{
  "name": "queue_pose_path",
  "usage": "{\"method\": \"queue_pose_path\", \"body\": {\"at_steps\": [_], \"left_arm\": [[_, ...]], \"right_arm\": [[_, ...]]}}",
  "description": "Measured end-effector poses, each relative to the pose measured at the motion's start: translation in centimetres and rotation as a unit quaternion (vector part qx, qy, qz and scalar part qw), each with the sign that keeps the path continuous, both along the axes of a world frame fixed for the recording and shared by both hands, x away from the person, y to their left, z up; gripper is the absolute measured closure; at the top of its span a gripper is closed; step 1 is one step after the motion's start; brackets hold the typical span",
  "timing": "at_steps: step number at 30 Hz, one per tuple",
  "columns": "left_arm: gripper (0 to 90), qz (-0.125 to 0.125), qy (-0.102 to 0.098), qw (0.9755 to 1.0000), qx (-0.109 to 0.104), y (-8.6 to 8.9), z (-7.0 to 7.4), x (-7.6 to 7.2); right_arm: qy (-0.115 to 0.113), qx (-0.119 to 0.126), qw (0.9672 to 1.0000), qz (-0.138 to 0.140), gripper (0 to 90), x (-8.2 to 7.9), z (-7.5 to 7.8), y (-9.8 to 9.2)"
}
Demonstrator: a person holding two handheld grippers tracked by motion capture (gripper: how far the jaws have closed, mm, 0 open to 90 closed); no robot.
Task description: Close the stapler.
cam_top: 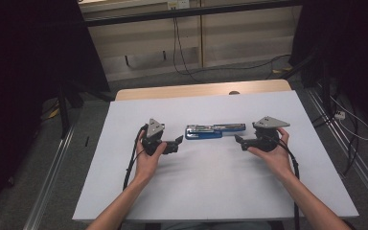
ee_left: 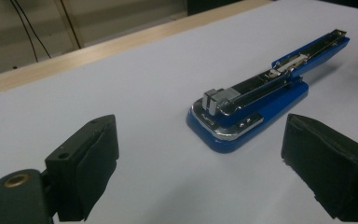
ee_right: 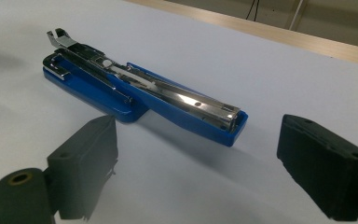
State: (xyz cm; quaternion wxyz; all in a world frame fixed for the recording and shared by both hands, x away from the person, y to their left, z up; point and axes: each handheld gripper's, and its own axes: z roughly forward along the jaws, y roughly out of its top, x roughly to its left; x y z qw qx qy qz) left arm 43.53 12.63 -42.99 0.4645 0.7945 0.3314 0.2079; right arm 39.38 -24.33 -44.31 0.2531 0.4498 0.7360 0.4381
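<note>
A blue stapler (cam_top: 214,130) lies swung fully open and flat on the white table top (cam_top: 211,191), its metal staple channel facing up. The left gripper (cam_top: 179,142) sits just left of the stapler's base end (ee_left: 223,123), jaws open and pointed at it with nothing between them. Mirroring it, the right gripper (cam_top: 237,140) stands just right of the stapler's lid end (ee_right: 228,123), also open and empty. Each gripper's black pads (ee_left: 91,163) (ee_right: 324,163) frame the stapler at a short distance, touching nothing.
A wooden strip (cam_top: 201,89) runs along the table's far edge. Cables (cam_top: 182,52) hang over the floor and wall panel beyond. Metal rails (cam_top: 52,177) line the floor on both sides. Bare white surface lies in front of the hands.
</note>
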Motion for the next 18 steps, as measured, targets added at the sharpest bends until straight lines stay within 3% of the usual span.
{"method": "queue_pose_path", "body": {"at_steps": [4,12,18], "left_arm": [[10.9,-0.001,-0.007,0.9999,-0.013,-0.7,0.2,0.6],[8.9,-0.006,-0.003,1.0,-0.006,-2.4,0.2,1.9],[6.0,-0.025,0.018,0.9995,-0.007,-2.3,-0.1,1.6]], "right_arm": [[0.004,-0.001,1.0,0.002,16.9,0.1,-0.1,0.0],[0.01,0.0,0.9999,0.003,23.9,0.1,0.0,-0.4],[0.016,-0.004,0.9998,0.013,39.6,0.1,0.0,-0.5]]}}
